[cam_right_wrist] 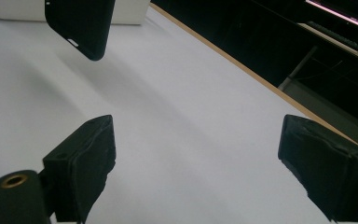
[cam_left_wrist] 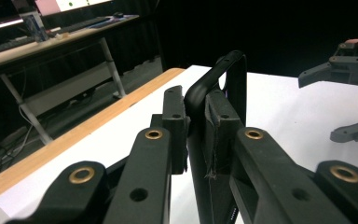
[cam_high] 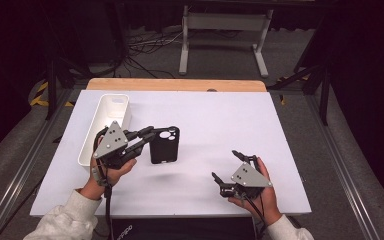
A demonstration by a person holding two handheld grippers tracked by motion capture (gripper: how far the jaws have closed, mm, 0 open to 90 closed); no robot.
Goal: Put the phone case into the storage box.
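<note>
So the left gripper (cam_high: 145, 139) sits left of centre in the high view, and its jaws are clamped tight on the edge of a black phone case (cam_high: 165, 145). In the left gripper view you can see the case (cam_left_wrist: 228, 88) pinched edge-on between the two pads (cam_left_wrist: 175, 116), sticking out past the tips and up toward the top middle of the frame. From above, its long axis runs roughly top to bottom in the picture, camera cutout at the upper end, and it sits just right of the jaw tips with a shadow on the white table (cam_high: 215, 115) below it.

The right gripper (cam_high: 228, 166) is down in the lower right of the high view, jaws spread wide with nothing between them, well apart from the case. A white tray (cam_high: 92, 137) lies just left of the left gripper.
</note>
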